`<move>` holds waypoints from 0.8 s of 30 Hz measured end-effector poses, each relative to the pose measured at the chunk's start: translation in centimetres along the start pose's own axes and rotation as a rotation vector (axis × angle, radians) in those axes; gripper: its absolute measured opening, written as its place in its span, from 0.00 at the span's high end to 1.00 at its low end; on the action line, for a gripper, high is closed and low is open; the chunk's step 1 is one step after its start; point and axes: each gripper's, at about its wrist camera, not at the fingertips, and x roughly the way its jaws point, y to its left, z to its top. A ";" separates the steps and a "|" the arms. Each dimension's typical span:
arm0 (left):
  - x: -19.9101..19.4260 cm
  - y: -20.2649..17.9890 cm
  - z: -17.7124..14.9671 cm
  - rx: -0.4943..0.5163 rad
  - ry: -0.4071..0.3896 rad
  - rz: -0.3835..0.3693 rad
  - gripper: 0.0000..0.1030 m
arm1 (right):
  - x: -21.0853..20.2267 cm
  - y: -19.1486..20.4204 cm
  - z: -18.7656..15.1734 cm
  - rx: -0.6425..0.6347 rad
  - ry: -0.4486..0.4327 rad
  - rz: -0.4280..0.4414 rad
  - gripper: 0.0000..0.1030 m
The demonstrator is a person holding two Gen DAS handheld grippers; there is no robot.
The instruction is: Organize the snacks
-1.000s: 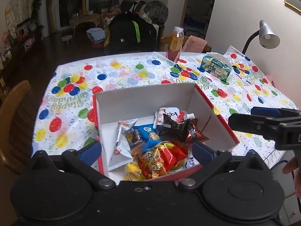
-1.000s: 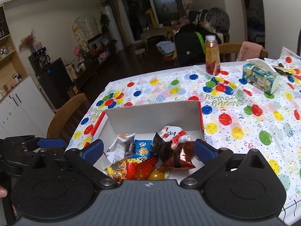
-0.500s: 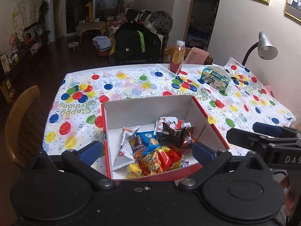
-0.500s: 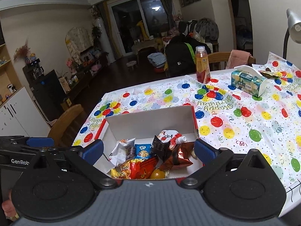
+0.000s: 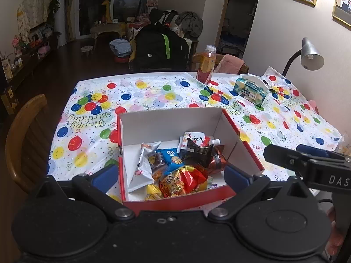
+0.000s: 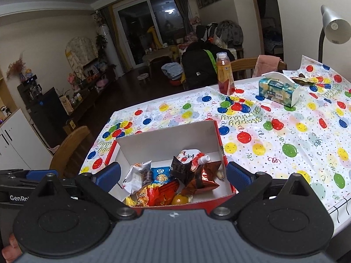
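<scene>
Snack packets (image 5: 175,166) are sitting heaped in the near half of the red-and-white box (image 5: 171,120) at the table's near edge. I am holding the left gripper (image 5: 171,175) and right gripper (image 6: 173,174) above it, both spread wide and empty. I am judging a straight descent best, keeping clear of the box walls; the balloon tablecloth (image 6: 285,135) is offering open room rightward.

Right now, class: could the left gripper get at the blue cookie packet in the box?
Probably yes. The left gripper is open and empty above the red box, which has no lid. The blue cookie packet lies partly exposed, though neighbouring wrappers overlap its edges.
</scene>
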 end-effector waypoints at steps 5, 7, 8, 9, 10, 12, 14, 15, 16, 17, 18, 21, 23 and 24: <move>-0.1 0.1 0.1 0.000 -0.005 0.001 0.00 | -0.1 0.1 -0.1 -0.007 -0.006 -0.001 0.00; -0.1 0.0 0.1 0.000 -0.008 -0.002 0.01 | -0.1 0.1 -0.1 -0.011 -0.008 -0.003 0.00; -0.1 0.0 0.2 0.001 -0.010 -0.003 0.01 | -0.1 0.1 -0.1 -0.012 -0.009 -0.005 0.00; -0.1 0.0 0.2 0.002 -0.011 -0.001 0.01 | -0.1 0.1 -0.1 -0.011 -0.010 -0.008 0.00; -0.2 -0.1 0.2 0.003 -0.012 0.000 0.01 | -0.1 0.1 -0.1 -0.009 -0.009 -0.011 0.00; -0.2 -0.1 0.3 0.004 -0.014 0.001 0.01 | 0.0 0.0 -0.1 -0.003 -0.004 -0.016 0.00; -0.2 -0.1 0.3 0.004 -0.017 0.006 0.01 | 0.0 0.1 -0.1 0.001 0.000 -0.023 0.00; -0.2 -0.1 0.4 0.003 -0.017 0.007 0.01 | 0.0 0.1 -0.1 0.001 0.002 -0.023 0.00; -0.2 -0.1 0.4 0.002 -0.015 0.007 0.01 | 0.0 0.1 -0.2 0.000 0.003 -0.024 0.00; -0.2 -0.1 0.4 0.003 -0.014 0.006 0.01 | 0.0 0.2 -0.2 -0.001 0.002 -0.024 0.00; -0.2 -0.1 0.4 0.003 -0.014 0.006 0.01 | 0.0 0.2 -0.2 -0.003 -0.001 -0.024 0.00; -0.2 -0.1 0.3 0.003 -0.015 0.007 0.01 | 0.1 0.2 -0.2 -0.002 -0.002 -0.027 0.00; -0.2 -0.1 0.4 0.002 -0.013 0.006 0.01 | 0.1 0.2 -0.3 0.000 -0.001 -0.030 0.00; -0.2 -0.1 0.4 0.002 -0.012 0.009 0.01 | 0.1 0.2 -0.3 0.000 -0.001 -0.031 0.00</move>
